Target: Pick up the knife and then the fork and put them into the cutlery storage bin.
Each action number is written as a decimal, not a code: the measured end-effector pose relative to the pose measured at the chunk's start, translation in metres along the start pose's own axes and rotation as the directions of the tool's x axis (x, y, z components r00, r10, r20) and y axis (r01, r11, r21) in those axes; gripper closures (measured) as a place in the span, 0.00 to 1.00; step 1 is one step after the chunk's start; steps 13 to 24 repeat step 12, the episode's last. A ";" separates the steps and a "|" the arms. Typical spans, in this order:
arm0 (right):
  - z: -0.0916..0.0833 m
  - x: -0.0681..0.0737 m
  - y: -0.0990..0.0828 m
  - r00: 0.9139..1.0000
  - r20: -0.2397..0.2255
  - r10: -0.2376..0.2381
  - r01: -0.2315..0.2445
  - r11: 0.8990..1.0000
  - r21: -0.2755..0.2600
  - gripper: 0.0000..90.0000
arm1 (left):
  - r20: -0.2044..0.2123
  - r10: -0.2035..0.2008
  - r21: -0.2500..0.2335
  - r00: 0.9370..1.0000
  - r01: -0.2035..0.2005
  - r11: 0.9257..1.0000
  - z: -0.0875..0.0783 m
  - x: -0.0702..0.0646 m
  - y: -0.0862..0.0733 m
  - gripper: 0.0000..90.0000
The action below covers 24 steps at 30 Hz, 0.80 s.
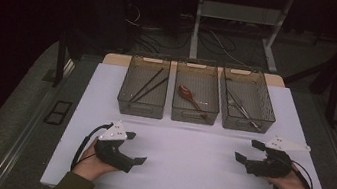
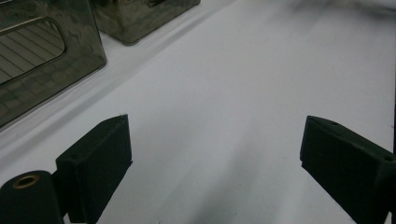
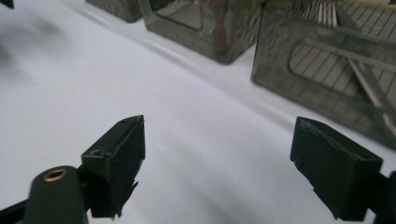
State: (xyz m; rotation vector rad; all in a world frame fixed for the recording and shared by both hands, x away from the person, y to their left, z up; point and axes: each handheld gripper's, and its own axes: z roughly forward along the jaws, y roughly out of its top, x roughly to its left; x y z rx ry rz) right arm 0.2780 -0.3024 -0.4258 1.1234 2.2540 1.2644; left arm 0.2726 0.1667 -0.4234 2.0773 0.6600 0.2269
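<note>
Both tools, left [image 1: 135, 148] and right [image 1: 249, 151], jaws apart, over bare white table [image 1: 186, 163], near three bins [image 1: 195, 98].

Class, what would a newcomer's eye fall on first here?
Three clear bins stand in a row at the white table's far side, holding chopsticks, a red spoon and metal cutlery. Nearer, the left gripper and right gripper hover open, both empty.

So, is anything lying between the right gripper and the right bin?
Nothing visible. The right gripper hangs open over bare white table, and the strip up to the right bin, which holds metal utensils, has nothing lying on it.
</note>
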 end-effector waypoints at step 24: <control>-0.004 0.009 -0.021 1.000 -0.009 0.010 -0.010 1.000 0.007 0.20 | 0.001 0.002 0.000 1.000 -0.002 1.000 0.000 -0.002 0.001 0.09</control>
